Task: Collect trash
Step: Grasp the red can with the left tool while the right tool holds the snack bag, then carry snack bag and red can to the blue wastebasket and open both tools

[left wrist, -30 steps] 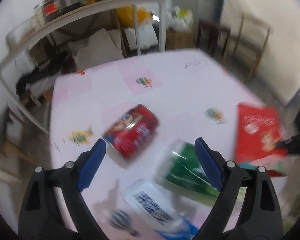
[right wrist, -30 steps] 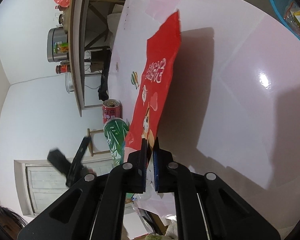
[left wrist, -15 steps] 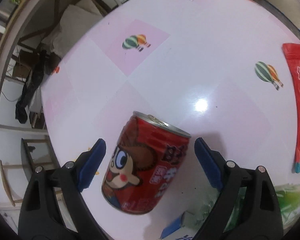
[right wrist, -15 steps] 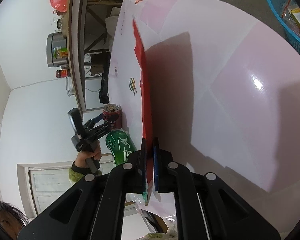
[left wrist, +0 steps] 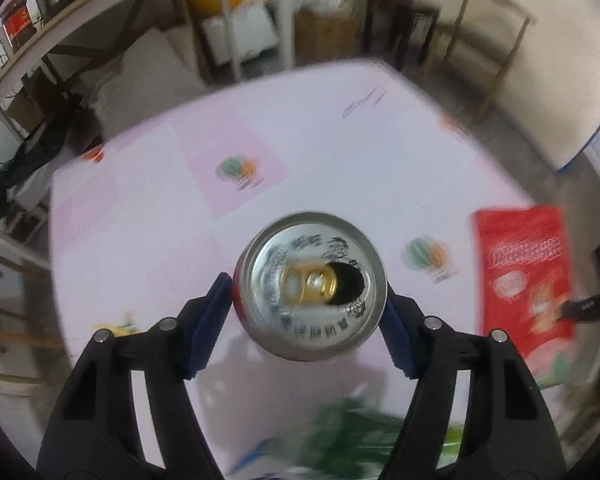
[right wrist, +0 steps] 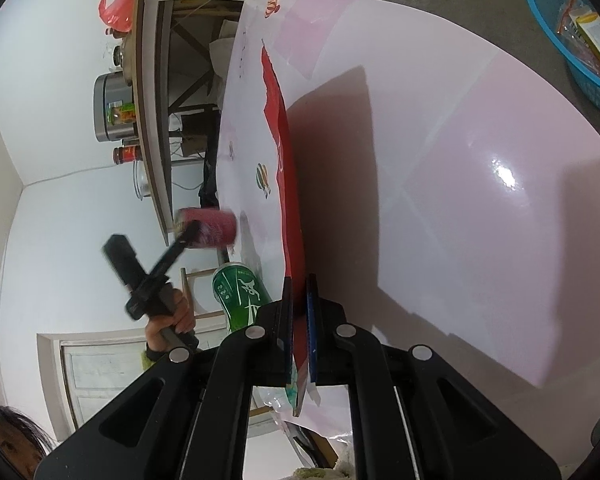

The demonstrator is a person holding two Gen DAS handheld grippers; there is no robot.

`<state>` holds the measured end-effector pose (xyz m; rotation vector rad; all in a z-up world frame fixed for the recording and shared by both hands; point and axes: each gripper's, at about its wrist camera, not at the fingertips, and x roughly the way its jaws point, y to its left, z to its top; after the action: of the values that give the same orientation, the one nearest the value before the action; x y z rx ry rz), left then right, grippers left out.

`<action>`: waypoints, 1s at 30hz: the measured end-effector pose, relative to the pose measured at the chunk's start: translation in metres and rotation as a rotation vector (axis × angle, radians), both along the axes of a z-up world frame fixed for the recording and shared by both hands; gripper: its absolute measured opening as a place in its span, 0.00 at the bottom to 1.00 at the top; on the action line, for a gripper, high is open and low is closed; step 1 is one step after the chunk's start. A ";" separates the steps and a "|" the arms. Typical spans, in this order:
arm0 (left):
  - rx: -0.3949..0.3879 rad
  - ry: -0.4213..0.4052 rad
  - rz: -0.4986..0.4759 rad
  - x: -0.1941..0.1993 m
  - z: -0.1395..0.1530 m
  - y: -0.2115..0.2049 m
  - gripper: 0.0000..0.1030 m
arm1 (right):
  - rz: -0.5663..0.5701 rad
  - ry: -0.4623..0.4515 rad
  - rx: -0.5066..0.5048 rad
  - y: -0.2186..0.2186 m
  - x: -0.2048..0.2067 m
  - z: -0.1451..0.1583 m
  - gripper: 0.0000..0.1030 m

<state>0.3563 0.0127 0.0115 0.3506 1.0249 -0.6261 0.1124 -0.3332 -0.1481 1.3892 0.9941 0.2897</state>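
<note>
Two grippers each held a piece of trash. The left gripper (left wrist: 309, 300) had its blue pads pressed on opposite sides of the round red aluminium drink can (left wrist: 310, 285), which was lifted clear of the glossy pink-and-white table (left wrist: 320, 152) with its opened silver top facing the camera. The right gripper (right wrist: 299, 320) was squeezed nearly flat on the lower edge of the flat red foil snack packet (right wrist: 286, 184), which stood edge-on above the table.

Outward from there, a green cylindrical can (right wrist: 240, 294) lay on the table just beside the right gripper, and a blue plastic basket (right wrist: 572, 36) holding wrappers sat on the floor beyond the table's far corner, probably the place for the trash.

The risks looked plain. The can's wall was smooth and curved, gripped only along two narrow lines, so a fast swing might let it slip or rotate; its open mouth could spill any leftover liquid if tipped. The packet was thin and slick, pinched only at one edge, so it might slide free or flap against the table on the way over.
</note>
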 end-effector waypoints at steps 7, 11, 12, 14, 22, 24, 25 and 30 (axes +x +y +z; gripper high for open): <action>-0.130 0.041 -0.006 -0.035 0.004 -0.025 0.63 | -0.014 -0.015 -0.046 -0.004 -0.003 0.012 0.06; -0.178 0.115 0.002 -0.053 -0.004 -0.031 0.63 | -0.022 -0.009 -0.059 -0.007 -0.004 0.014 0.06; -0.200 0.145 0.002 -0.057 -0.007 -0.030 0.63 | -0.024 -0.006 -0.061 -0.007 -0.003 0.014 0.06; -0.246 0.212 -0.003 -0.064 -0.011 -0.034 0.63 | -0.029 -0.002 -0.064 -0.008 -0.002 0.013 0.06; -0.259 0.301 -0.052 -0.085 -0.027 -0.055 0.63 | -0.042 -0.006 -0.056 -0.011 0.001 0.013 0.09; -0.243 0.303 -0.061 -0.089 -0.032 -0.062 0.63 | -0.038 -0.009 -0.048 -0.012 0.003 0.011 0.11; -0.240 0.306 -0.063 -0.089 -0.034 -0.065 0.63 | -0.038 -0.008 -0.048 -0.013 0.004 0.010 0.16; -0.243 0.321 -0.059 -0.096 -0.036 -0.069 0.63 | -0.036 0.015 -0.062 -0.014 0.008 0.003 0.19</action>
<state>0.2608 -0.0567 -0.0244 0.0661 1.2310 -0.8695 0.1200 -0.3474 -0.1452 1.3529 0.9813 0.2200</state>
